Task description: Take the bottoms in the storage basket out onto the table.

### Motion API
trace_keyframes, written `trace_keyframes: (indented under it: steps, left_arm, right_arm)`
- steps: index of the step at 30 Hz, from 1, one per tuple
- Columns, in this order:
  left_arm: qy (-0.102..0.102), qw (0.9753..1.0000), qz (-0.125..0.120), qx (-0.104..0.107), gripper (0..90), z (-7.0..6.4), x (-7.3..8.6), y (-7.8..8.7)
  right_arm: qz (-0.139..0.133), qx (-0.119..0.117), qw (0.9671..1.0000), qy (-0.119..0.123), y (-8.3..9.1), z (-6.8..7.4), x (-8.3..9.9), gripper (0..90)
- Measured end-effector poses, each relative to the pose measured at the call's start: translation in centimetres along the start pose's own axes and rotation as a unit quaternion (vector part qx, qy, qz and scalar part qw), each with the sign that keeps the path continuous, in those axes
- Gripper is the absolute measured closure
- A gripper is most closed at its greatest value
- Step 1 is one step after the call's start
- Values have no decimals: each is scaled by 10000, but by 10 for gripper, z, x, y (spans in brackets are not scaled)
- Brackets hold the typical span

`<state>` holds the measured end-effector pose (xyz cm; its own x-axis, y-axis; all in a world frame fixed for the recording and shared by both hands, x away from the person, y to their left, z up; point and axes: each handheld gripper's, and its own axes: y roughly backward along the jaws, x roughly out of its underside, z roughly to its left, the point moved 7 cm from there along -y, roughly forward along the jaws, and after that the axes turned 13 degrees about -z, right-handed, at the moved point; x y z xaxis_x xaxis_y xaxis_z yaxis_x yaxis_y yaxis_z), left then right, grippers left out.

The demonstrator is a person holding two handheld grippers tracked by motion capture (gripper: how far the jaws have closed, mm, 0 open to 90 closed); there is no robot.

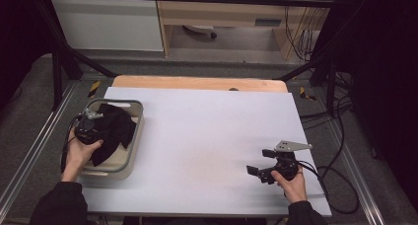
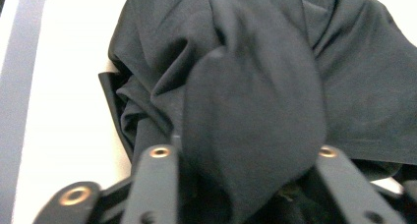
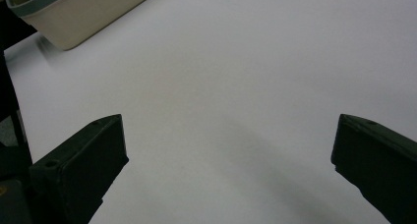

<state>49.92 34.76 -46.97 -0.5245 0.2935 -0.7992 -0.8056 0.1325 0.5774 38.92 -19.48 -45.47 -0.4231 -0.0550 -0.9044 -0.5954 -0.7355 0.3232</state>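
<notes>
High view: looked forward and down from above the table [image 1: 207, 131], taking in its whole top.
Left gripper view: sat very close to black cloth [image 2: 255, 86].
Right gripper view: looked low across the table toward the tub [image 3: 74, 13].
Shared: tub [image 1: 133, 151], cloth, table.

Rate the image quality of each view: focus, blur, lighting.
High view: evenly lit white table, dark surroundings, fairly sharp. Left gripper view: black cloth so close that its nearest fold blurs. Right gripper view: soft overall, faint shadow on the table between the right claw's spread jaws.
</notes>
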Motion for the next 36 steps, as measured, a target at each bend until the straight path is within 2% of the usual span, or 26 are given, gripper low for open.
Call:
trace_keyframes:
  steps: [1, 2, 4, 7, 12, 21, 28, 36]
  left_arm:
    - [20, 10000, 14, 34, 674, 0, 0, 0]
    - [55, 9999, 29, 86, 742, -1, 1, 0]
    - [93, 9998, 56, 184, 770, -3, 1, 1]
    - [81, 9997, 71, 211, 816, -3, 1, 1]
    - [149, 9996, 25, 237, 838, -3, -1, 5]
    - [195, 9991, -266, 266, 847, -2, -10, 14]
    - [293, 9977, -539, 294, 849, -1, -18, 23]
    - [389, 9949, -866, 347, 850, -1, -29, 35]
  right_arm:
    - [2, 3, 10000, -2, 0, 0, 0, 7]
    - [3, 3, 10000, -1, 0, 0, 0, 7]
    - [0, 2, 10000, 2, 0, 0, 0, 7]
    - [-2, -1, 10000, 8, 0, 0, 0, 7]
    - [11, -1, 10000, 11, 0, 0, 0, 7]
    - [5, 6, 10000, 14, 0, -1, 0, 7]
    - [-4, 6, 10000, 15, 0, 0, 0, 7]
    - [-14, 4, 10000, 20, 0, -1, 0, 7]
